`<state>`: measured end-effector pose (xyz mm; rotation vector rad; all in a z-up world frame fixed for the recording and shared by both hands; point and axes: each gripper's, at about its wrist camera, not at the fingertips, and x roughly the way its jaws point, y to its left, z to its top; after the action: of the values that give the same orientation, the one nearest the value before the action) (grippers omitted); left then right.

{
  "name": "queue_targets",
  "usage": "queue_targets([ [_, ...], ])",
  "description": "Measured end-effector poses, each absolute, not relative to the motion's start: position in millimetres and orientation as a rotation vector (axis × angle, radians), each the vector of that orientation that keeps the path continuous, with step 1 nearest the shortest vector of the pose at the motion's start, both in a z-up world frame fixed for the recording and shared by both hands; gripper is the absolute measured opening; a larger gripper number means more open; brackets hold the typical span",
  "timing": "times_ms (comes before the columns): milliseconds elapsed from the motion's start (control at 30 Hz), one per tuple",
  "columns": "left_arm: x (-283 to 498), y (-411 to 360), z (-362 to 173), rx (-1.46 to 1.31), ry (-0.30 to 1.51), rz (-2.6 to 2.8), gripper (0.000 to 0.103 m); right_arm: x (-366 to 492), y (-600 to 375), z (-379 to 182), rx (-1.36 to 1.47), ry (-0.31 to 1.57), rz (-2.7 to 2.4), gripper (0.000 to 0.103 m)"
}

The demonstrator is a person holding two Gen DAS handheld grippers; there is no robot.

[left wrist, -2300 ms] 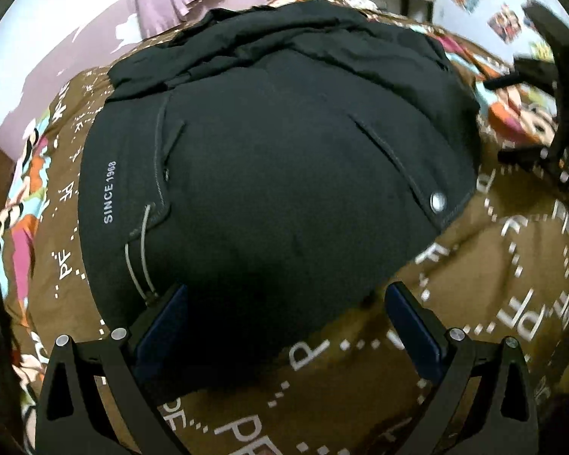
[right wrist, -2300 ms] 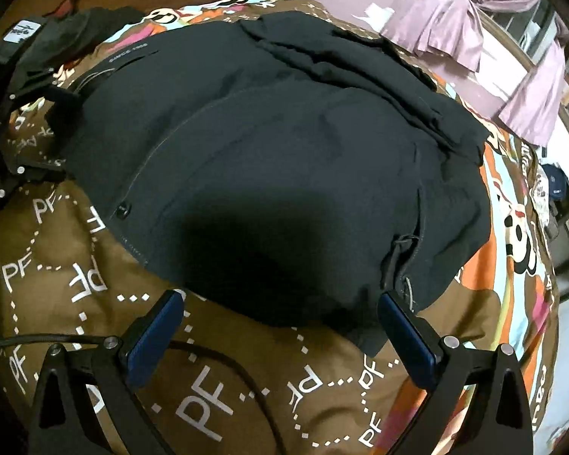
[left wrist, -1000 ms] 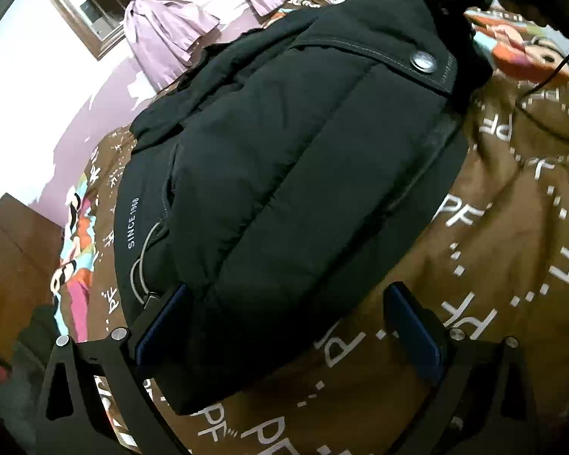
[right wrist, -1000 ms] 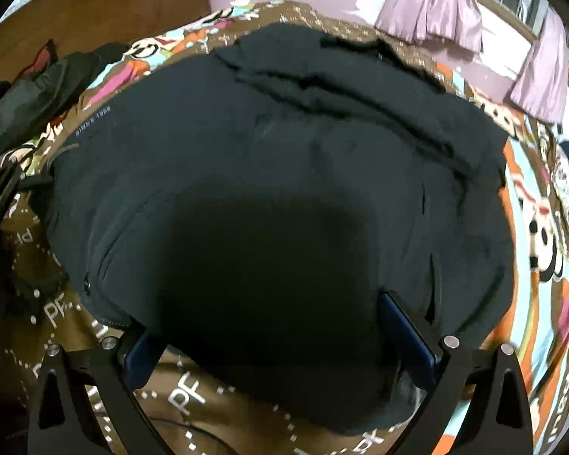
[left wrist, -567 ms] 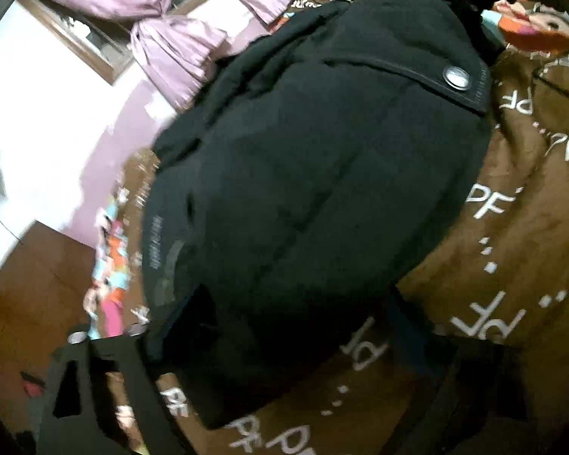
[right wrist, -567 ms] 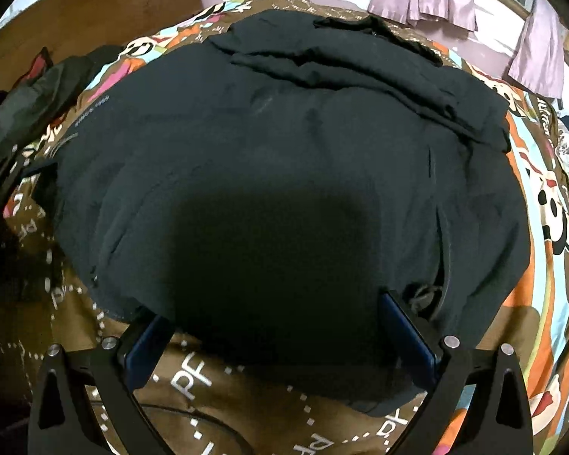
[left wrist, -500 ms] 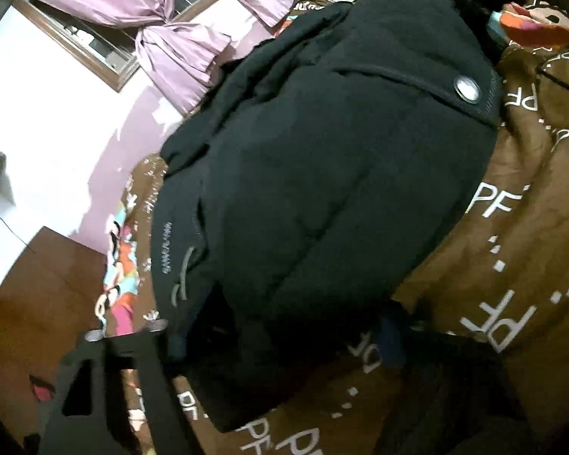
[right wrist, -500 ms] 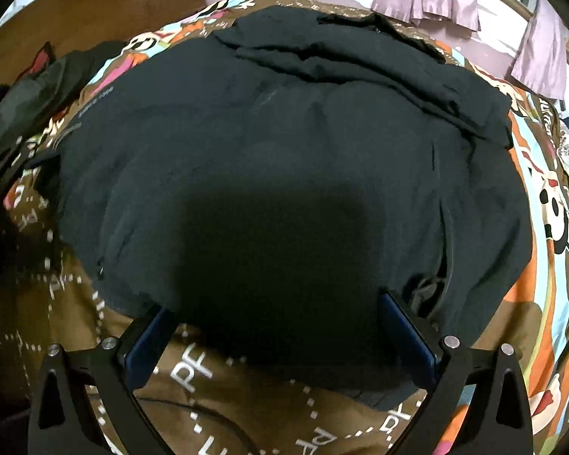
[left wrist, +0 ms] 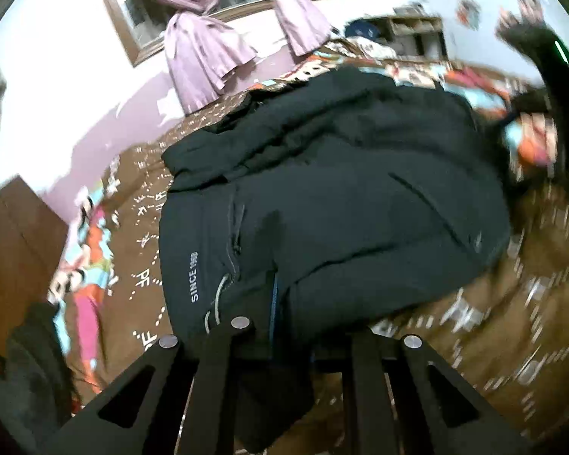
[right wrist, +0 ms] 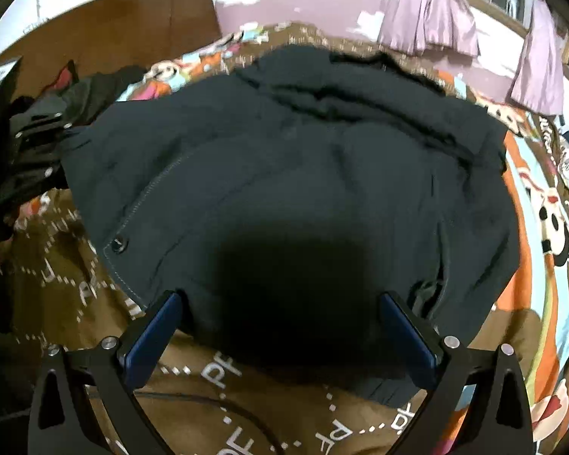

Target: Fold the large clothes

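The left claw [left wrist: 284, 326] has just been closing and is now gripping the hem of the black jacket [left wrist: 341, 197] spread on the bed [left wrist: 493, 341] ahead of it. The right claw [right wrist: 280, 326] is standing open astride the opposite hem; it should be pinching too before both are lifting together.

Left wrist view looked forward and steeply down along its left gripper [left wrist: 284, 314], close above the near hem of the black jacket [left wrist: 341, 197], window curtains [left wrist: 205, 49] at 12 o'clock. Right wrist view faced likewise along the right gripper [right wrist: 280, 326], equally near, wooden panel [right wrist: 132, 26] at 11 o'clock. Shared: jacket, patterned bedspread [left wrist: 474, 326], curtains; left gripper seen at 9 o'clock.
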<state>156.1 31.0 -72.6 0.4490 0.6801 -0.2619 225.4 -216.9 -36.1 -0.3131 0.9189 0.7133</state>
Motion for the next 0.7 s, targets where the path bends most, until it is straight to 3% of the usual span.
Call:
queue_targets([
  [300, 200.4, -5.2, 19.2, 0.422, 0.638, -0.276, 0.009, 204.5, -208.7, 1.0, -0.291, 0.717, 0.72, 0.103],
  [700, 240.5, 2.3, 50.0, 0.231, 0.656, -0.269, 0.009, 210.3, -185.5, -48.4, -0.533, 0.668, 0.425, 0.103],
])
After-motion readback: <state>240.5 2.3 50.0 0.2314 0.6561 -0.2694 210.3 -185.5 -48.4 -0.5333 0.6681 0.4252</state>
